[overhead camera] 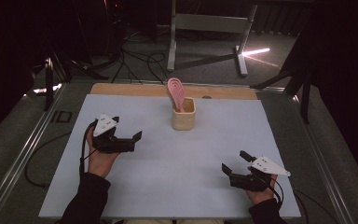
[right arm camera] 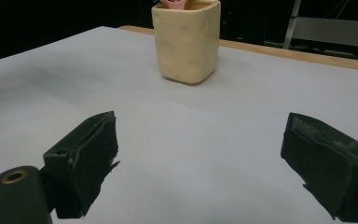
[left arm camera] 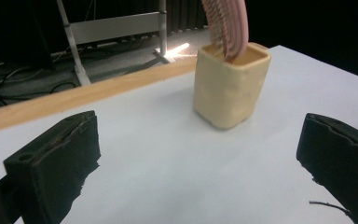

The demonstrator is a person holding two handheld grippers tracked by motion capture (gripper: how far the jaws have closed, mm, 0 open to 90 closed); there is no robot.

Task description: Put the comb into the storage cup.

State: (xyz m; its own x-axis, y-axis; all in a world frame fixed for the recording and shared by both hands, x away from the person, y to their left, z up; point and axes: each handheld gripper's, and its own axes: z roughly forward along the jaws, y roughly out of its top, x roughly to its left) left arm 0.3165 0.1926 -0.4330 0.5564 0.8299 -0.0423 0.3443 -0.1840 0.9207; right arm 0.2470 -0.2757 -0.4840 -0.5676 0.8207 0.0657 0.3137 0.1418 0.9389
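Both my left gripper and right gripper hover wide open, empty; the pink spatula already stands in the cream cup, far centre of the table; nothing seems left.

Cup near table's far edge, slotted spatula upright inside; left tongs nearer than right tongs.

Cream cup: standing upright on the white sheet, ahead of my fingers, holding a pink slotted spatula. My left gripper: hovering with jaws gaping, nearer the cup. My right gripper: likewise gaping, well apart from it.
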